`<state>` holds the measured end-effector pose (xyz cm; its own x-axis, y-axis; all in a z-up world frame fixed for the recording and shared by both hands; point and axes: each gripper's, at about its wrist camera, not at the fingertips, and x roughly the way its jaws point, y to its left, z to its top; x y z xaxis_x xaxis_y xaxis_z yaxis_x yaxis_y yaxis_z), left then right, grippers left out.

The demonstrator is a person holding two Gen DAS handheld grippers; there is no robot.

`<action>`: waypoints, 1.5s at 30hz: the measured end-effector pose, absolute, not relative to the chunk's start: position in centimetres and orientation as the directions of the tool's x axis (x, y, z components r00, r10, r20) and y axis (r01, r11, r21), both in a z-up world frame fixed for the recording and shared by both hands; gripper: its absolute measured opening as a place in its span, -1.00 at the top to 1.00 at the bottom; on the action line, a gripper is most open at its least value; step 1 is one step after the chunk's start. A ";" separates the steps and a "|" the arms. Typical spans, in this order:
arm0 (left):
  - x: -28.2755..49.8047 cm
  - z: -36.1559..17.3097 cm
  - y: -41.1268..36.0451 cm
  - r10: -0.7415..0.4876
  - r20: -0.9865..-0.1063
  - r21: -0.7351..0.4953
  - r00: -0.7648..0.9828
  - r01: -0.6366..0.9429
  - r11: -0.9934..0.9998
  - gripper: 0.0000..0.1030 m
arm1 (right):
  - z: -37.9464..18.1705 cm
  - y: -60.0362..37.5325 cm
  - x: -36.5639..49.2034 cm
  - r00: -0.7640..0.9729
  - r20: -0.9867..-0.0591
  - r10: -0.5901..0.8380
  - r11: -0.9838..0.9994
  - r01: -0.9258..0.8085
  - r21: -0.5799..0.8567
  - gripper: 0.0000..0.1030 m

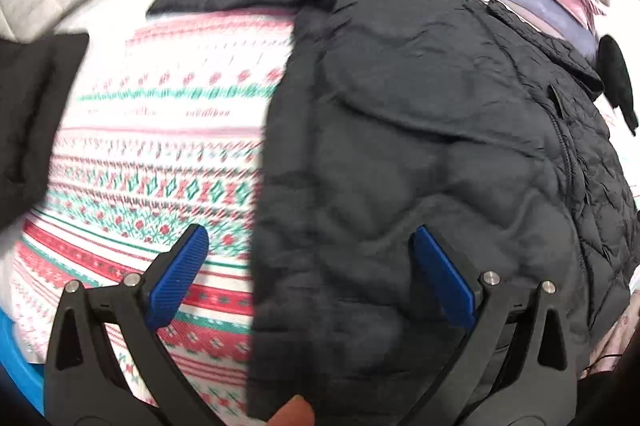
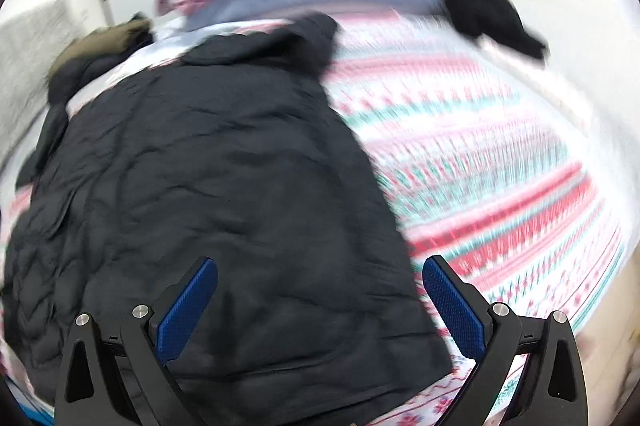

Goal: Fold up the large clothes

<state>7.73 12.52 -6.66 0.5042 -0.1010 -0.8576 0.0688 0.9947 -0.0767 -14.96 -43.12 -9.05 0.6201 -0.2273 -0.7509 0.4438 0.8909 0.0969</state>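
One black jacket (image 1: 420, 153), two spread grippers (image 1: 310, 254)

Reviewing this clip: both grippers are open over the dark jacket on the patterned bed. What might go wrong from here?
1. The black jacket is thick and puffy; the open left gripper may pinch only its top layer, so a fold drags unevenly.
2. The right gripper hovers near the jacket's edge and might catch the patterned bedspread along with it.
3. Both views are motion-blurred, so a grasp could land off target.

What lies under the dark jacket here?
The dark jacket lies on a patterned red, green and white bedspread, which shows along both its sides. Anything directly beneath it is covered.
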 end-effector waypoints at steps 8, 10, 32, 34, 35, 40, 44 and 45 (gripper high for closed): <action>6.6 -8.6 14.1 -0.239 -0.852 -0.210 0.465 0.114 0.971 -0.98 | -13.1 -48.4 -17.5 0.687 -0.726 0.018 0.797 0.429 0.426 -0.85; 5.7 -8.3 14.0 -0.264 -0.850 -0.231 0.455 0.129 0.964 -0.95 | -13.0 -47.7 -17.8 0.700 -0.712 0.058 0.803 0.392 0.450 -0.40; 2.1 -5.2 15.9 -0.155 -0.875 -0.134 0.458 0.078 0.988 -0.40 | -11.1 -44.8 -20.9 0.555 -0.813 -0.179 0.849 0.505 0.157 -0.11; 2.3 -3.4 15.9 -0.103 -0.847 -0.094 0.522 0.045 0.995 -0.42 | -9.9 -45.4 -21.1 0.567 -0.798 -0.206 0.842 0.518 0.151 -0.26; 2.4 -2.3 16.0 -0.095 -0.828 -0.091 0.552 0.035 0.995 -0.48 | -8.8 -45.5 -21.0 0.577 -0.783 -0.232 0.843 0.521 0.135 -0.30; 3.3 1.6 12.6 -0.155 -0.736 -0.133 0.659 0.084 0.988 -0.63 | -4.8 -45.1 -17.5 0.647 -0.729 -0.226 0.866 0.475 0.153 -0.51; 4.9 2.6 6.3 -0.295 -0.722 -0.184 0.626 0.237 0.954 -0.70 | -3.2 -44.9 -12.4 0.713 -0.697 -0.076 0.874 0.384 0.297 -0.52; 5.1 2.5 5.0 -0.319 -0.726 -0.197 0.609 0.260 0.945 -0.72 | -3.3 -44.7 -11.0 0.720 -0.692 -0.046 0.873 0.366 0.323 -0.53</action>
<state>5.11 4.98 2.54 0.6092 -0.3188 -0.7261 0.2597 0.9453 -0.1972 -11.02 -44.73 -3.29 0.7200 -0.0462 -0.6925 0.3664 0.8727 0.3228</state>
